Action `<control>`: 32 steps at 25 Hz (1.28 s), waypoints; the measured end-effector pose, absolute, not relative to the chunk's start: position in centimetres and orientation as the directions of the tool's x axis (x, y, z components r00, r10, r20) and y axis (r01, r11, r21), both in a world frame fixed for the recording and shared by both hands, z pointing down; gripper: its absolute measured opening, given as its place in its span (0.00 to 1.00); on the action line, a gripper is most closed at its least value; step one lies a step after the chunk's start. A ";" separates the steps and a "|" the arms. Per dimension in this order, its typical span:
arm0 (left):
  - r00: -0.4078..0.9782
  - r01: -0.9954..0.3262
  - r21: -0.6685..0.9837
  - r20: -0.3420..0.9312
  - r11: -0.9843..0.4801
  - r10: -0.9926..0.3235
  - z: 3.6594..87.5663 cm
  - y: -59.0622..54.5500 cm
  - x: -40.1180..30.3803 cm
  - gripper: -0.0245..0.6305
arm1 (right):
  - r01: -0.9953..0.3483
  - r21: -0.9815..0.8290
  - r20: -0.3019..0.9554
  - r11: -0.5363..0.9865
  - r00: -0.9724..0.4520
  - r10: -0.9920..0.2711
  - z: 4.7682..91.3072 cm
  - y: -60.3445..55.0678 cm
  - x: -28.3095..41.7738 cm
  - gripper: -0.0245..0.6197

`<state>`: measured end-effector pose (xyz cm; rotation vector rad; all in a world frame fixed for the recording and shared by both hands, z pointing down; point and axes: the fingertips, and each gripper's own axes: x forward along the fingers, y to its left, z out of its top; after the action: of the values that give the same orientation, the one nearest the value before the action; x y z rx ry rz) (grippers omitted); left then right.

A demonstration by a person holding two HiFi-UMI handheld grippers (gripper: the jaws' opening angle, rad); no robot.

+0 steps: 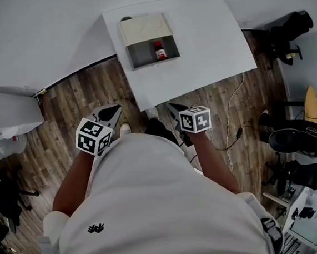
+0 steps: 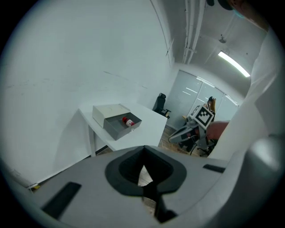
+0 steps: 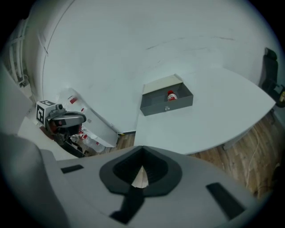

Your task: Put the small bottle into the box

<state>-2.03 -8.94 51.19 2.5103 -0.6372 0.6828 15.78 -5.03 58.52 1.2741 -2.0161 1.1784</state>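
L gripper [image 1: 111, 111] & R gripper [image 1: 173, 108]: jaws closed, nothing in them. Bottle [image 1: 160, 51] stands in box [image 1: 145, 30], well ahead of jaws; a knock on table [image 1: 206, 41] could tip it.

Counted items: one small bottle [image 1: 161, 51]; one box [image 1: 144, 31]; one white surface [image 1: 211, 40]; two claws, namely left claw [image 1: 112, 111] and right claw [image 1: 172, 110].

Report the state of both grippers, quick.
Left gripper: closed, holding nothing.
Right gripper: closed, holding nothing.
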 end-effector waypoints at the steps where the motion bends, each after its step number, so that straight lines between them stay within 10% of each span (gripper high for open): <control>1: 0.780 -0.519 0.306 0.551 -0.798 -0.296 51.0 -8.8 -1.3 0.05 | -0.890 -0.410 0.748 0.201 -0.454 -0.484 58.2 -4.2 15.6 0.05; 32: 0.815 -0.425 0.362 0.552 -0.830 -0.177 50.7 -7.4 -0.3 0.05 | -0.876 -0.390 0.648 0.285 -0.481 -0.591 52.9 -3.7 12.5 0.05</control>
<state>-0.26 -7.39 50.72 2.5190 -0.4468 0.7018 12.54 -3.70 52.93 1.3223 -2.1820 1.0315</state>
